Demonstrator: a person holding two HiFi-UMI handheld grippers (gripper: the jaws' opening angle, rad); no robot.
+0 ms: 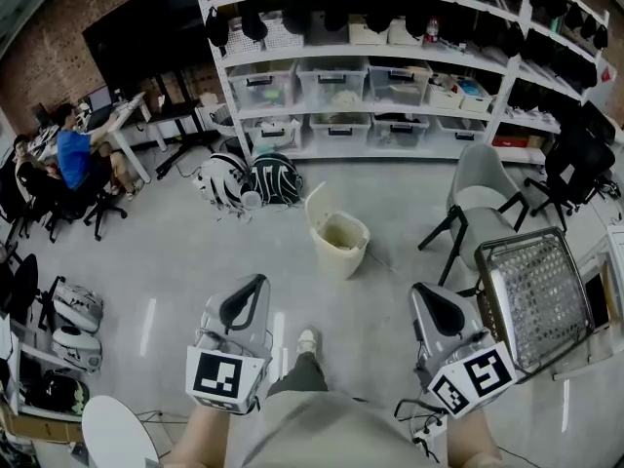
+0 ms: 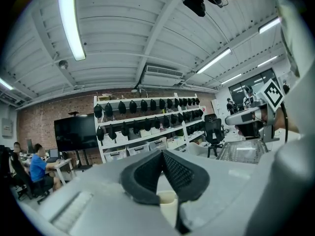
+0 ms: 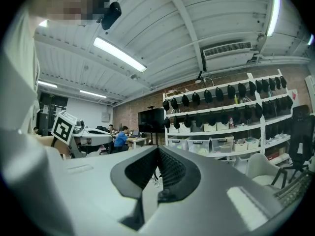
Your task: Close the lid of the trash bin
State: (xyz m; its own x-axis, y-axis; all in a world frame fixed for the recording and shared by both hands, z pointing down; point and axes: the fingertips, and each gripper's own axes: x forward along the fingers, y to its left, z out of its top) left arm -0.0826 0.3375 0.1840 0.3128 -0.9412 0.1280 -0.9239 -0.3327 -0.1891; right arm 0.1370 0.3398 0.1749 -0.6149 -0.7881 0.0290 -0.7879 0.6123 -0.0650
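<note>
While left gripper (image 1: 255,284) and right gripper (image 1: 427,292) clench empty, trash bin (image 1: 336,259) well ahead, lid (image 1: 317,207) up.

The right gripper (image 3: 158,156) was seen with its black ribbed pads closed tip to tip, with nothing held between them. At the left, the left gripper (image 3: 91,137) was shown, its marker cube (image 3: 64,126) turned toward the camera. Behind the jaws, white shelving (image 3: 256,128) was lined with dark rounded items (image 3: 206,95) above and clear bins (image 3: 220,144) below. A person in blue (image 3: 120,137) was seated at a desk near a dark screen (image 3: 151,120).
</note>
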